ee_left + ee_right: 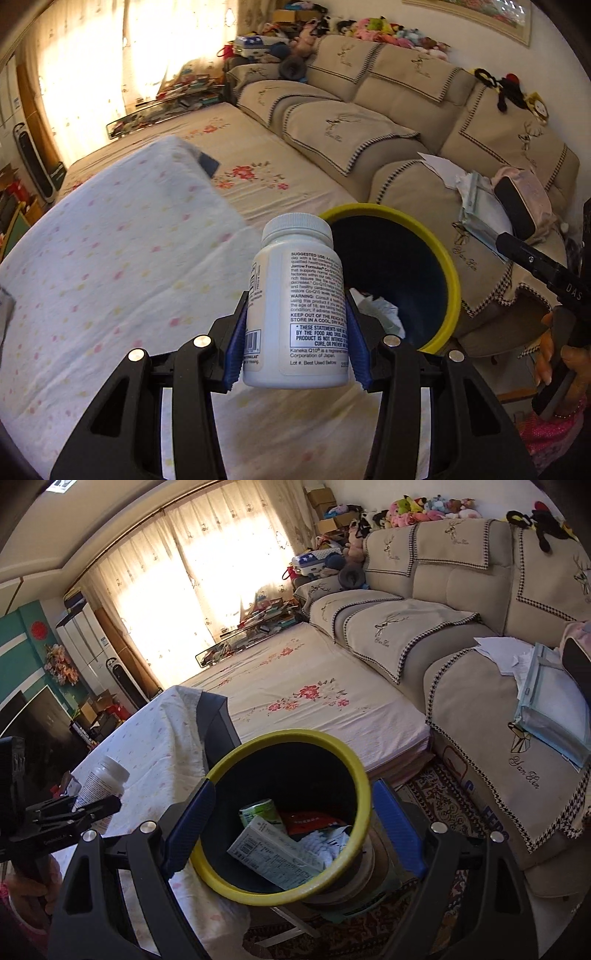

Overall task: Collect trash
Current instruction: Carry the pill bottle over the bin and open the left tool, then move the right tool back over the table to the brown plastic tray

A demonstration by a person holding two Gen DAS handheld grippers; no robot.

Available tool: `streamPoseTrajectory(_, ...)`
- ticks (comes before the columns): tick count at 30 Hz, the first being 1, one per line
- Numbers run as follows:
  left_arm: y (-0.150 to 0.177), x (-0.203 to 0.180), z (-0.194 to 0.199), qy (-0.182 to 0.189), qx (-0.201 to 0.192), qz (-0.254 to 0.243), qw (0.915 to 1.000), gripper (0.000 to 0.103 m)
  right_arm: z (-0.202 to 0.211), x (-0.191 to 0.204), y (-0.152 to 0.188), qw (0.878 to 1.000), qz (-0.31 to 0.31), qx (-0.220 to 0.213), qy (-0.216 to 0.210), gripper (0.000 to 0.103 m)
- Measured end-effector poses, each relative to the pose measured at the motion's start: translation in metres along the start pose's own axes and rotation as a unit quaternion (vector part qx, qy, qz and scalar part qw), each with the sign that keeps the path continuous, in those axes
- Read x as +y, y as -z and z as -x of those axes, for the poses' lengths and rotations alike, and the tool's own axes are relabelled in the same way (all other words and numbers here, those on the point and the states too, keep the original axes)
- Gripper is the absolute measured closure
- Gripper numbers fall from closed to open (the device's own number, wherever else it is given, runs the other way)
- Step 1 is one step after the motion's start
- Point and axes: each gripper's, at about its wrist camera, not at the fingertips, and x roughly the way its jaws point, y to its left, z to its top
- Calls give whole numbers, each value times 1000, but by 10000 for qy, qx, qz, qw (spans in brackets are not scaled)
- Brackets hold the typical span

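The left tongs (295, 332) pinch a white pill bottle (299, 302) between the two blue pads, at the lower half of its body. The bottle stands almost upright, with its white cap on top and the printed label facing the camera. It is in the air above the counter (92, 277), which is covered by a white cloth with small coloured dots.

Just behind the bottle is the trash bin (295, 812), dark inside with a yellow rim. The right tongs (291, 816) are spread wide, and their blue pads press on the bin's outer wall on both sides. Inside the bin lie a carton (273, 853), a green can (258, 812) and some crumpled paper (325, 843). A beige sofa (461, 672) stands behind.
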Motion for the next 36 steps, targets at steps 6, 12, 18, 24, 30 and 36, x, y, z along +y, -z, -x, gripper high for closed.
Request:
streamPoseTrajectory(6,-23,-56,-54,209,293,-275,9990,56,2,-40,-1,9992,-390,-23,69,21)
streamPoseTrajectory(12,-32,-67,-80,333,416,-226,9983,37,-10,-49,3,9988,-485,97,26,21)
streamPoseTrajectory(18,-25,-49,-59,450,174,-112,9988,37,-21,-41,7,9987,-454,246,5,21)
streamPoseTrajectory(24,-1,2,-14,464,-308,418,9976,36,-29,-22,10,9988,-314,372,-10,20)
streamPoseTrajectory(30,37,71,39,21,-826,1016,9914,33,-42,6,13,9984,-45,554,-28,19)
streamPoseTrajectory(36,91,151,88,-676,-1054,1592,9793,33,-61,49,13,9959,381,814,-132,19)
